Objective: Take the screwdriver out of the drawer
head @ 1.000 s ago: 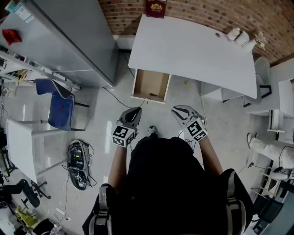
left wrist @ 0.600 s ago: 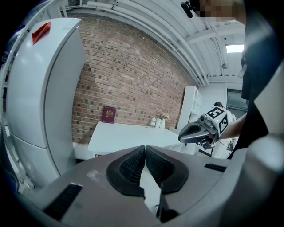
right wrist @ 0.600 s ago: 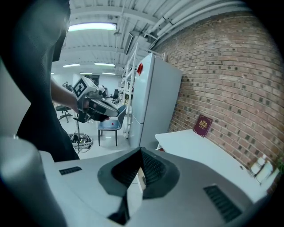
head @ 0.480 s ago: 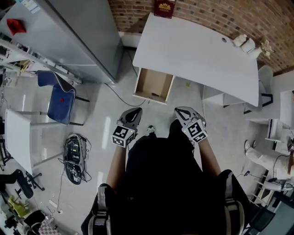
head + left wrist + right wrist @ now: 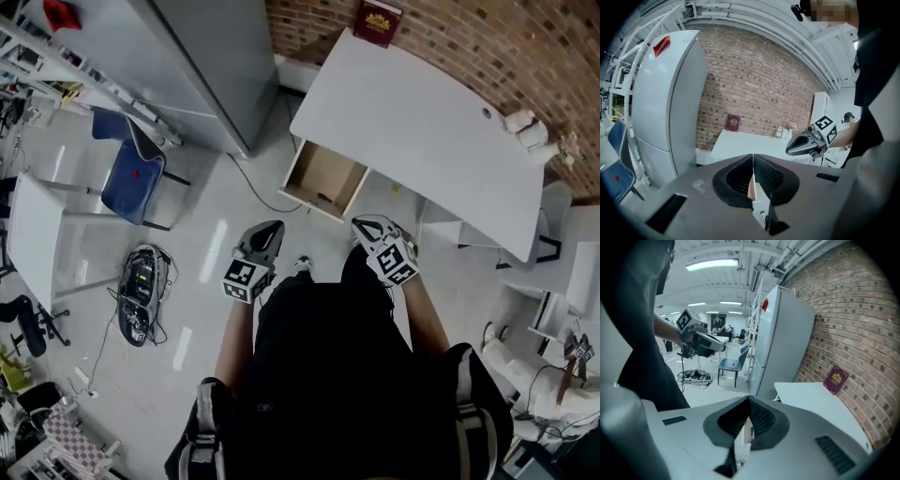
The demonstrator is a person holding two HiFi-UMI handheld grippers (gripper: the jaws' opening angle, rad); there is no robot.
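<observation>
The desk's wooden drawer [image 5: 314,167] stands pulled open below the white desk [image 5: 422,112]. A small dark thing, likely the screwdriver [image 5: 325,199], lies by the drawer's near wall; it is too small to make out. Both grippers hover over the floor just short of the drawer, in front of the person's body. My left gripper [image 5: 272,227] [image 5: 753,157] is shut and empty, to the drawer's lower left. My right gripper [image 5: 361,224] [image 5: 749,399] is shut with nothing in it, just below the drawer's right corner. Each gripper view shows the other gripper beside it.
A tall grey fridge [image 5: 202,66] stands left of the desk. A blue chair [image 5: 131,178], a white side table [image 5: 33,244] and a bundle of cables [image 5: 139,291] are on the floor at left. A red book [image 5: 378,21] lies on the desk's far edge.
The head view has swung, so desk and drawer now sit further right and tilted. The right gripper has shifted slightly left toward the drawer. The left gripper has barely moved.
</observation>
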